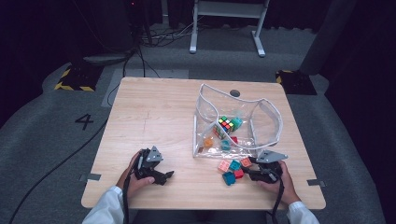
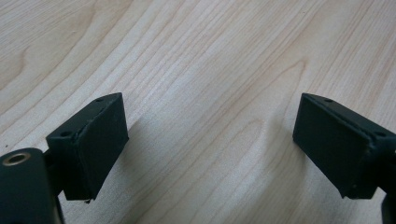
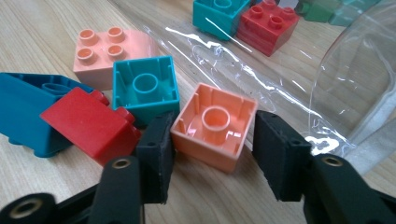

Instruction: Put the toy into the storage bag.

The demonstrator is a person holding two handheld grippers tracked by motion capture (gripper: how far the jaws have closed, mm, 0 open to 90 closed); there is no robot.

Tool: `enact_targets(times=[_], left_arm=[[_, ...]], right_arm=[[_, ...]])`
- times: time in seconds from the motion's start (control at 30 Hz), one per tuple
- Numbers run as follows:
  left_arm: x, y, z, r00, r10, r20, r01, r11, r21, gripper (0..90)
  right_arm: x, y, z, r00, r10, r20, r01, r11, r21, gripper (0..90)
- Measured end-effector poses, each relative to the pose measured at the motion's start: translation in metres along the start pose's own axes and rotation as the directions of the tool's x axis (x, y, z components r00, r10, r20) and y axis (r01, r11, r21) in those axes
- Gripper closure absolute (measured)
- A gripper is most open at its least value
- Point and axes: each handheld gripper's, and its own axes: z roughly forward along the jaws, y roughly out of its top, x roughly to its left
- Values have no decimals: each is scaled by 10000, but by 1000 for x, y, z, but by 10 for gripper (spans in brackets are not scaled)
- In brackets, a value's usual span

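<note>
High view: a pale wooden worktop (image 1: 154, 116) seen from above, with a person's two forearms entering from the near edge. A clear bag (image 1: 236, 122) lies open on the right half, its mouth propped wide, probably so bricks can go in. Inside sit a colour cube (image 1: 225, 123) and a few small bricks. Just outside the bag's near edge lies a loose cluster of bricks, among them an orange brick (image 1: 246, 162) at the cluster's right end. The right tongs (image 1: 251, 169) rest at that cluster, low on the worktop. The left tongs (image 1: 167, 175) rest on the near left, well apart from the bag and bricks, seemingly idle.

Left gripper view: the left tongs (image 2: 210, 140) stand wide apart over bare wood, with nothing between them.

Right gripper view: the right tongs (image 3: 212, 158) stand apart, one pad on each side of the orange brick (image 3: 215, 126), which lies upside down with its hollow underside up. The left pad looks to be touching or nearly touching the brick; a gap shows at the right pad, so the brick is bracketed, not yet clamped. Just left lie a teal brick (image 3: 145, 88), also hollow side up, a red brick (image 3: 88, 123) tilted against a blue brick (image 3: 25, 114), and a pink brick (image 3: 109, 53) studs up. The bag's clear film (image 3: 261, 70) lies just beyond, with more bricks behind it. The tongs seem set low and level to close on the brick's flat sides.
</note>
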Motion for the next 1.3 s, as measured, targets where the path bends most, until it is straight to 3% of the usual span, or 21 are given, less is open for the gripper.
enact_targets(times=[0.1,0.13,0.2,0.3,0.47,0.67,0.77,1.2,1.3], left_arm=[[0,0,0,10000,16,-43,-16,10000,7,103],[0,0,0,10000,16,-43,-16,10000,5,104],[0,0,0,10000,26,-59,-26,10000,3,104],[0,0,0,10000,26,-59,-25,10000,4,104],[0,0,0,10000,28,-59,-28,10000,1,104],[0,0,0,10000,67,-42,-67,10000,7,104],[0,0,0,10000,69,-41,-69,10000,9,104],[0,0,0,10000,62,-43,-62,10000,5,104],[0,0,0,10000,65,-43,-65,10000,6,104]], right_arm=[[0,-1,-2,10000,62,-41,-62,10000,-72,556],[-2,-2,-3,9997,-207,-92,205,9995,-222,566],[-3,-3,-5,9996,-263,-122,258,9989,-380,591],[-2,-5,-7,9998,-54,-198,45,9991,-426,593],[-2,-8,-14,9994,-231,-251,220,9989,-422,594],[-5,-12,-35,9974,-510,-508,476,9966,-668,594],[-9,-15,-49,9969,-415,-663,362,9962,-796,594],[-45,-20,-100,9991,289,302,-244,9897,-1411,594],[-56,-16,-109,9980,580,263,-531,9859,-1585,594]])
